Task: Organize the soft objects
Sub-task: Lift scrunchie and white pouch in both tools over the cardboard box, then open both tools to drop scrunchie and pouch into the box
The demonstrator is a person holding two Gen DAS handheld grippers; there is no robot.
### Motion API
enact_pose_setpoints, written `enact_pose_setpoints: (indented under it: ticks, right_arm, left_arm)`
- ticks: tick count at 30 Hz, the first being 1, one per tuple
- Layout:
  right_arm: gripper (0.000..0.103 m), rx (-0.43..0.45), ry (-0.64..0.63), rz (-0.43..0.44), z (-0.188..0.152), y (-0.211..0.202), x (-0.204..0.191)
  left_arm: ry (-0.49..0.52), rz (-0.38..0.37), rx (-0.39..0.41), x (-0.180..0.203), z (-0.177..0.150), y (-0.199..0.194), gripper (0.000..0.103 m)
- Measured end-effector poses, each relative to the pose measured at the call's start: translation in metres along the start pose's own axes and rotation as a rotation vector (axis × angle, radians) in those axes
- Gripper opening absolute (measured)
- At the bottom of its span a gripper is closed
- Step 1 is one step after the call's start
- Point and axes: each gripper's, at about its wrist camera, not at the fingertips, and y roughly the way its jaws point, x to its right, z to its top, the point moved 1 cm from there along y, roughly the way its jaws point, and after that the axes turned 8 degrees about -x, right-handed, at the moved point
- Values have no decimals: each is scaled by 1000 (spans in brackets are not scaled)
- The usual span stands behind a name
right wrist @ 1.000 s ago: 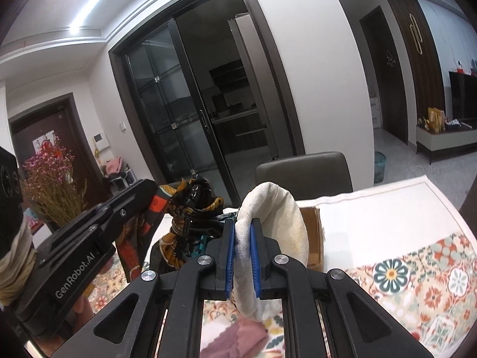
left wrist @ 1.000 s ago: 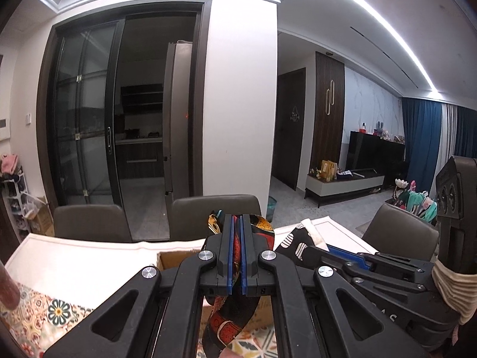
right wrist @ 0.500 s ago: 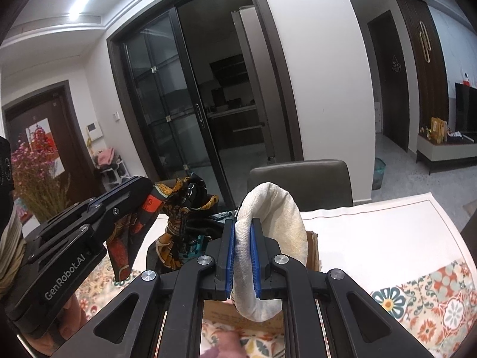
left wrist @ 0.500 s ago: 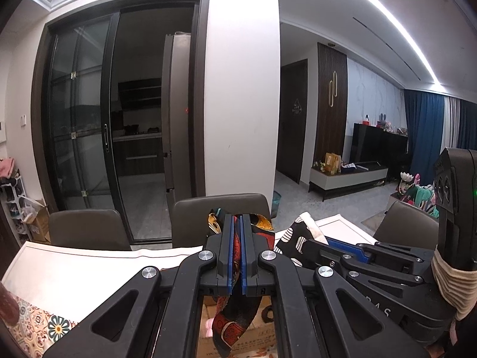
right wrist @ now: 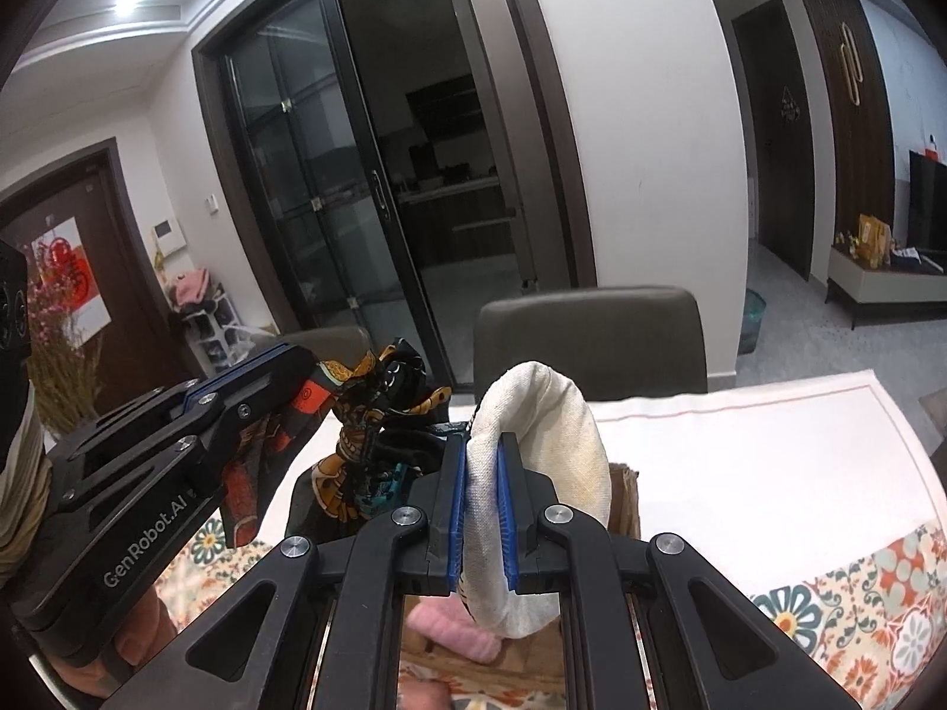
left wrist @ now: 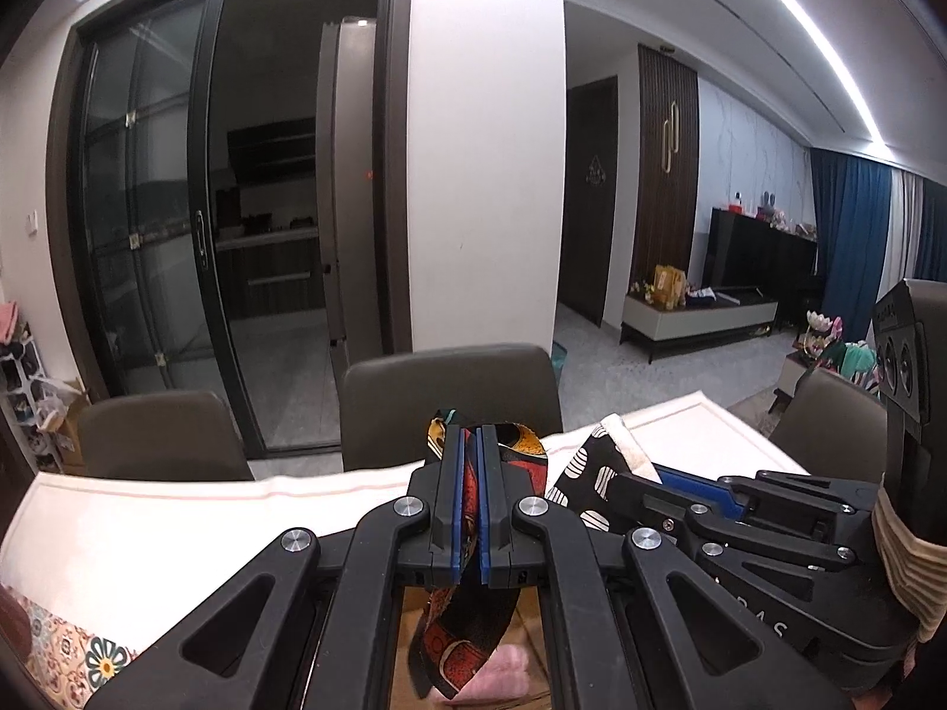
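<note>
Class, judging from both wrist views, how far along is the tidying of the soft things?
Done: a pink cloth already lies in the cardboard box. In hand: the left gripper clamps a patterned scarf, and the right gripper clamps a white cloth, both raised over the box. Left: dropping both in.

Location is a home's open-plan dining and living area: grey upholstered dining chairs [left wrist: 450,396] behind a white table with floral patterned tablecloth [right wrist: 769,461], black-framed glass sliding doors [left wrist: 160,248] beyond the chairs, blue floor-length curtains [left wrist: 852,236] far right.
</note>
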Motion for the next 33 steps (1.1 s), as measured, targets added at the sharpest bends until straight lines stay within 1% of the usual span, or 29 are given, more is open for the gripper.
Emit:
enact_pose_setpoints:
  ticks: [11, 17, 21, 23, 24, 25, 27, 28, 29, 33]
  right_arm:
    - [11, -145, 2, -3, -24, 45, 6]
    - [11, -196, -7, 0, -38, 52, 10]
    - [12, -218, -14, -6, -45, 54, 11]
    - [13, -233, -11, -7, -45, 56, 11]
    - [14, -237, -5, -6, -44, 57, 13]
    - [15, -242, 2, -7, -43, 57, 14]
    - [23, -239, 13, -28, -42, 55, 17]
    - [31, -234, 17, -32, -40, 52, 18]
    - [33, -226, 19, -32, -39, 49, 18]
    - [33, -207, 23, -51, -37, 36, 19]
  left_arm:
    - [-14, 9, -122, -6, -37, 33, 6]
    - [-27, -1, -183, -6, -61, 36, 6]
    - [-40, -4, -217, -6, -71, 39, 7]
    - [-47, 4, -228, -8, -73, 40, 18]
    - [-48, 7, -229, -8, -74, 40, 31]
    - [-48, 6, -230, -8, -74, 39, 40]
    - [-50, 17, -205, -11, -73, 33, 41]
    - [-47, 24, -194, -11, -71, 31, 41]
    - [-43, 29, -189, -10, -70, 28, 41]
    - [-45, 35, -179, -9, -69, 18, 43]
